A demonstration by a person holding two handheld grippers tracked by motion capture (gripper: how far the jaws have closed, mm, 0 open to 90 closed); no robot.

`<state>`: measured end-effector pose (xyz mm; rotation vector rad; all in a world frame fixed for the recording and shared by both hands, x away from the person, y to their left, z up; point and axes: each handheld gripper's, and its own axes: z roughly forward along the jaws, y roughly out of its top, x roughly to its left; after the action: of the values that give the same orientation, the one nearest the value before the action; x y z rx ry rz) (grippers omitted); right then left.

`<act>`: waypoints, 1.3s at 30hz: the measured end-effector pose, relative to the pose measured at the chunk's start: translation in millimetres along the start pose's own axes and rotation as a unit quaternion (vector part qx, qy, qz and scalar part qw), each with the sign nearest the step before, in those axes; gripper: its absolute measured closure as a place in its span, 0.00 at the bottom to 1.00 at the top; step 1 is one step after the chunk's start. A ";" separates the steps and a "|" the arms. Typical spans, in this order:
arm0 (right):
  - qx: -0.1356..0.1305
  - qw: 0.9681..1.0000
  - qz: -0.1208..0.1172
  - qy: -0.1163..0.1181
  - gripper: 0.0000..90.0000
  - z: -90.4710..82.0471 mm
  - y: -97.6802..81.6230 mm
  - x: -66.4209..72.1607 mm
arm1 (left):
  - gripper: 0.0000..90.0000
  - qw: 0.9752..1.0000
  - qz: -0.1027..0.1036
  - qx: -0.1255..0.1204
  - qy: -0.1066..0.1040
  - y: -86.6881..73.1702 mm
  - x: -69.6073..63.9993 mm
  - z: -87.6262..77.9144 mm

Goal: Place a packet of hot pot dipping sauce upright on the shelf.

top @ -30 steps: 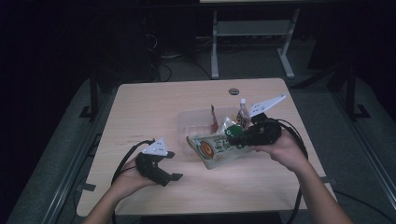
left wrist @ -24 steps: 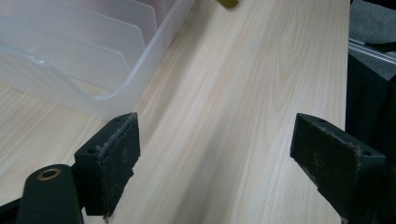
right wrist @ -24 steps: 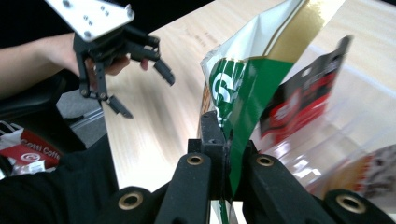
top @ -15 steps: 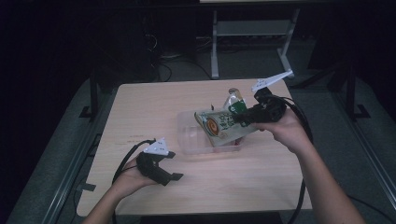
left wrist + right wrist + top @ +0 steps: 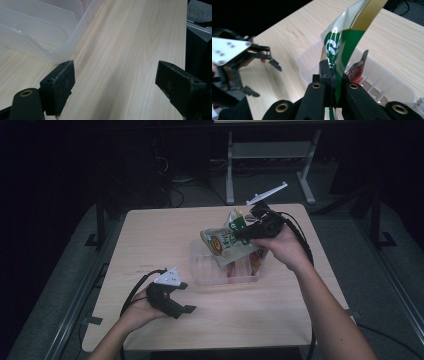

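My right gripper [image 5: 240, 236] is shut on the edge of a green, gold and white snack pouch [image 5: 226, 246]. It holds the pouch tilted in the air over a clear plastic container [image 5: 210, 276]. In the right gripper view the jaws [image 5: 334, 72] pinch the pouch [image 5: 344, 37] upright above the container [image 5: 312, 60]. My left gripper [image 5: 186, 297] rests low near the table's front left, open and holding nothing. In its own view the two pads [image 5: 60, 85] stand wide apart over bare wood, and the container's corner [image 5: 50, 30] lies just ahead to the left.
A red and black packet [image 5: 359, 67] stands between dividers inside the container, with reddish packets [image 5: 245, 267] showing through its wall. The wooden table [image 5: 165, 235] has open room on its left half. A metal stand [image 5: 270, 150] and cables sit on the dark floor behind.
My right gripper has lifted the pouch off the table by the container's front and carried it up and away, over the container. The left gripper has stayed put.
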<state>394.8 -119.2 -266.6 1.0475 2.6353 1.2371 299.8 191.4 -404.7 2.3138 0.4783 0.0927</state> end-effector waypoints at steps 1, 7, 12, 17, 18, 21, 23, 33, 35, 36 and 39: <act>0.003 1.000 -0.002 -0.002 1.00 3.5 1.2 -0.4 | 0.17 1.000 0.000 -0.001 -0.002 -0.1 -0.2 0.2; 0.020 1.000 0.001 -0.023 0.99 18.6 3.1 0.4 | 0.17 1.000 -0.004 -0.002 -0.002 -0.5 -0.7 1.1; 0.028 0.999 0.011 -0.043 0.99 26.5 1.4 -0.1 | 0.17 1.000 -0.004 -0.004 -0.004 -0.5 -0.7 2.1; 0.034 0.998 0.019 -0.051 0.98 32.6 -0.8 -1.6 | 0.17 1.000 -0.004 -0.001 -0.005 -0.3 -0.8 2.5; 0.037 0.998 0.023 -0.053 0.98 33.7 -1.5 -2.0 | 0.17 1.000 -0.003 0.000 -0.005 -0.3 -0.8 2.5; 0.042 0.997 0.028 -0.050 0.97 37.2 -3.8 -3.1 | 0.17 1.000 -0.004 0.001 -0.007 -0.6 -0.7 2.9; 0.046 0.997 0.032 -0.050 0.94 39.7 -4.2 -3.0 | 0.17 1.000 -0.001 0.001 -0.007 -0.7 -0.6 3.5; 0.067 0.996 0.027 -0.050 0.86 52.7 -7.8 -3.4 | 0.17 1.000 0.000 0.003 -0.008 -0.5 0.1 2.3; 0.062 0.997 0.026 -0.046 0.80 52.0 -8.4 -4.9 | 0.17 1.000 -0.003 0.000 -0.008 -0.6 -0.1 2.5; 0.055 0.997 0.029 -0.044 0.79 50.0 -8.3 -5.3 | 0.17 1.000 -0.004 -0.001 -0.008 -0.7 -0.1 2.5; 0.036 0.998 0.031 -0.036 0.73 43.3 -7.6 -6.9 | 0.17 1.000 -0.001 0.001 -0.007 -0.5 0.7 1.6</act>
<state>409.4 -97.9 -302.8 1.1697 2.6303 1.0996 300.7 190.9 -406.1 2.3138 0.4748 0.0759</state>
